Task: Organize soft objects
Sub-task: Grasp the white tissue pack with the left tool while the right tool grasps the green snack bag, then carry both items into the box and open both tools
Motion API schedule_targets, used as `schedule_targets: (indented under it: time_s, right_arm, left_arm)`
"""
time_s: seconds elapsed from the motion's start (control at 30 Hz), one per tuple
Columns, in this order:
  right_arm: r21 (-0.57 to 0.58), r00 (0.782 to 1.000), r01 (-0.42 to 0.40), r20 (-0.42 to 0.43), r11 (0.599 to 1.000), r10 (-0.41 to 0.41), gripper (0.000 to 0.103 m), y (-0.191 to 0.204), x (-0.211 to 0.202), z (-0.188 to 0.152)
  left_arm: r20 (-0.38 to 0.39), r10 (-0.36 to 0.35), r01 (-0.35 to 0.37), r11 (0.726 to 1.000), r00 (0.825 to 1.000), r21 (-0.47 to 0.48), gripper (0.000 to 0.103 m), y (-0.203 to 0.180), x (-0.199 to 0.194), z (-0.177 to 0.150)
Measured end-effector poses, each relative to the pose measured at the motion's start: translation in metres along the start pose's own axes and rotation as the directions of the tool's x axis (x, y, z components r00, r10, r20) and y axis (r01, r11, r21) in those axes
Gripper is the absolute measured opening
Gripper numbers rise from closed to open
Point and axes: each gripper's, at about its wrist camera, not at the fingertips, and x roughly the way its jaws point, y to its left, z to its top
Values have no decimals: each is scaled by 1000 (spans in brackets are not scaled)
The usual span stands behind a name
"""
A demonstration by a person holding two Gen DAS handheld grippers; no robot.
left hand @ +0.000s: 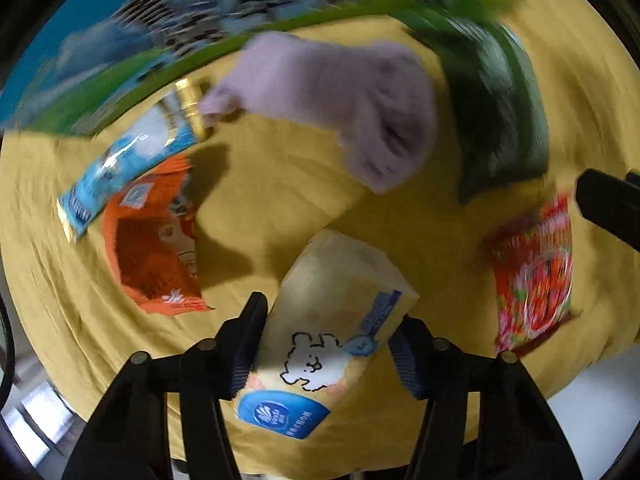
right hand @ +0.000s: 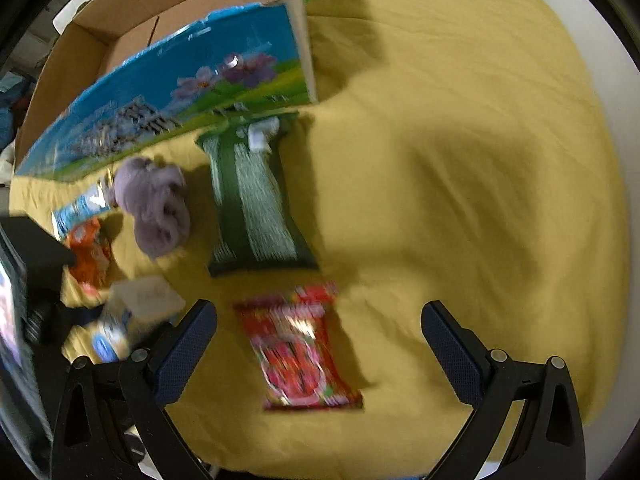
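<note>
**Tissue pack in the left gripper, box waiting at the back**

The left gripper (left hand: pixel 326 344) is closing its two dark pads on the flanks of a cream tissue pack (left hand: pixel 332 320), the one with the little bear drawing and a blue oval label. The pack is tilting, its far end pointing toward the middle of the yellow cloth (right hand: pixel 460 160), and both views are smearing, so I'm judging the hands are moving. The right gripper (right hand: pixel 318 340) is hanging wide open with nothing between its fingers, poised above the red snack packet (right hand: pixel 300 352).

To do this step well, I'd say the squeeze should be staying gentle: a soft pack bulges and slips if pinched hard, and a grip near the middle would be keeping it from drooping. The cardboard box (right hand: pixel 120 28) with the blue printed wall is standing at the far edge, so the carry is having to clear that wall and pass over the lilac knitted piece (left hand: pixel 340 104) and the green pouch (right hand: pixel 252 196). The orange packet (left hand: pixel 156 240) and the blue packet (left hand: pixel 132 160) are lying off to the left, overlapping and well out of the way.
</note>
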Motion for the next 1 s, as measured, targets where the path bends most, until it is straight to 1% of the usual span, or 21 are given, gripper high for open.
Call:
schedule_targets:
  time_s: [0.07, 0.1, 0.13, 0.17, 0.2, 0.23, 0.27, 0.3, 0.33, 0.37, 0.4, 0.43, 0.53, 0.6, 0.67, 0.73, 0.83, 0.93, 1.0]
  right_arm:
    - [3, 1000, -18, 5, 1000, 18, 103, 4, 3, 13]
    - [10, 999, -39, 11, 999, 39, 102, 7, 7, 22]
    - [19, 998, -56, 12, 998, 55, 98, 8, 11, 28]
    - [29, 997, -76, 9, 997, 76, 97, 9, 15, 35]
    - [37, 996, -91, -2, 995, 92, 92, 12, 22, 42]
    - [41, 996, -91, -11, 995, 92, 82, 13, 27, 48]
    - [45, 996, -90, -16, 995, 91, 78, 14, 31, 51]
    - [52, 996, -86, -29, 995, 88, 74, 14, 37, 56]
    - [55, 995, -82, -44, 995, 84, 66, 15, 43, 59]
    - [59, 995, -82, -53, 995, 86, 61, 16, 48, 60]
    - [66, 993, -93, -63, 994, 97, 50, 16, 51, 61]
    - [63, 993, -87, -76, 994, 92, 47, 18, 53, 61]
    - [32, 996, -42, -71, 999, 44, 41, 23, 50, 56]
    - [12, 995, -29, -98, 1000, 30, 40, 27, 49, 48]
    - [-1, 994, -26, -102, 1000, 26, 39, 30, 47, 42]
    - [-21, 995, -18, -101, 1000, 16, 38, 33, 40, 34]
    - [-37, 994, -44, -97, 998, 41, 38, 39, 23, 28]
    - [-54, 993, -83, -85, 995, 78, 38, 43, -2, 21]
    - [-66, 993, -105, -67, 992, 100, 38, 43, -23, 19]
  left_arm:
    - [7, -22, 23, 994, 1000, -107, 48, 17, -3, 1]
    - [14, -38, 40, 984, 999, -172, 48, 30, -4, 2]
    - [22, -47, 50, 974, 999, -221, 47, 38, -4, 3]
    - [25, -54, 59, 965, 998, -256, 47, 45, -4, 3]
    - [21, -70, 73, 957, 997, -282, 47, 51, -5, 3]
    - [15, -90, 91, 950, 996, -298, 47, 55, -3, 3]
    - [8, -104, 101, 947, 995, -306, 47, 56, 0, 2]
    - [2, -107, 103, 948, 994, -303, 48, 56, 1, 1]
    - [0, -108, 103, 948, 994, -301, 48, 55, 3, -2]
    - [0, -107, 102, 949, 994, -298, 48, 54, 4, -4]
    - [-1, -105, 100, 951, 994, -291, 47, 53, 7, -8]
    - [1, -104, 100, 954, 995, -284, 47, 51, 7, -11]
    - [30, -102, 106, 951, 994, -289, 43, 44, 21, -21]
    - [45, -109, 117, 945, 993, -306, 42, 44, 19, -33]
    - [57, -103, 116, 940, 993, -321, 41, 44, 14, -41]
    - [76, -104, 124, 934, 992, -336, 41, 48, -5, -49]
    - [111, -98, 130, 934, 989, -333, 41, 45, -34, -61]
    - [158, -109, 156, 931, 981, -331, 41, 40, -68, -74]
    - [209, -103, 168, 931, 972, -323, 41, 36, -99, -81]
